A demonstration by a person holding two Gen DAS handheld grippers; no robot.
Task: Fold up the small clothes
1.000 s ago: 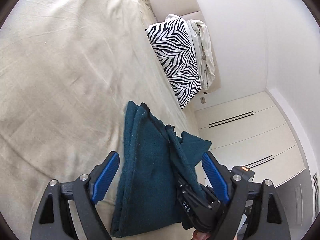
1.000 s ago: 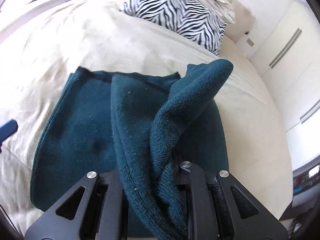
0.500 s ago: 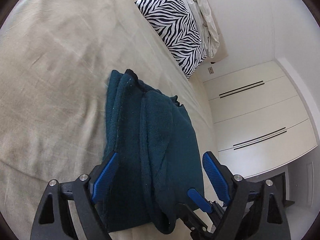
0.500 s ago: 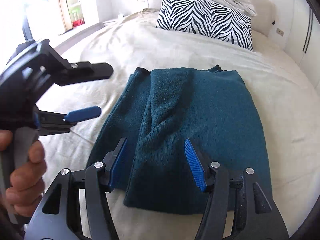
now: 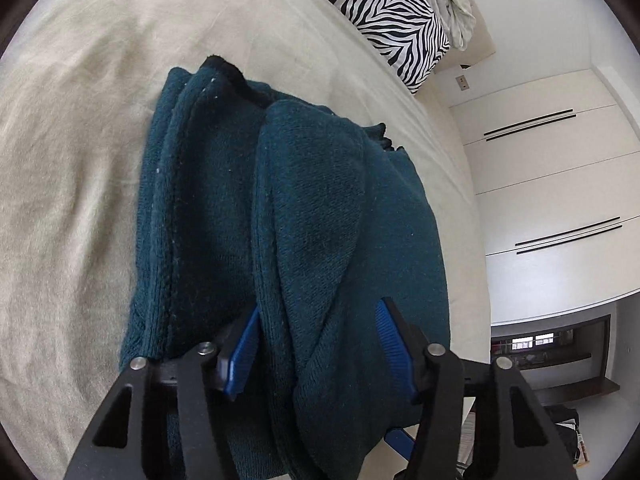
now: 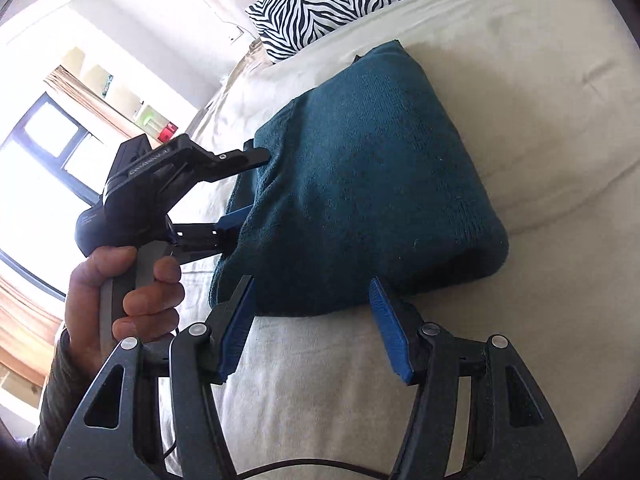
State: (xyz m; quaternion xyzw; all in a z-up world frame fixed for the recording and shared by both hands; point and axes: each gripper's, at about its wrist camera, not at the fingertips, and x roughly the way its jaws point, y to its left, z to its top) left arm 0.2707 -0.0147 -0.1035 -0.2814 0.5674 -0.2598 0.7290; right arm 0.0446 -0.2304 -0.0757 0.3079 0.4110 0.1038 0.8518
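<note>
- The left gripper point(image 5: 316, 344) has just been closing, and a thick fold of the teal sweater point(image 5: 304, 216) sits between its blue pads point(image 5: 242, 354); the near pad lies against the knit, but whether the far pad presses on it I cannot tell.
- In the right wrist view, the left gripper point(image 6: 256, 188) reaches into the side of the bundle, one finger above the cloth and one below, held by a hand point(image 6: 124, 292) in a grey sleeve.
- The right gripper point(image 6: 312, 320) stands released, its jaws spread with bare sheet between them; its tips are just beside the near edge of the sweater point(image 6: 360, 184), the far tip close to the cloth.
- The sweater lies folded into a chunky block on the cream bed point(image 5: 80, 128).
- A zebra-striped pillow point(image 5: 384, 12) rests near the head of the bed, well apart from the sweater.
- White cupboard doors point(image 5: 552, 184) stand beyond the bed's edge.
</note>
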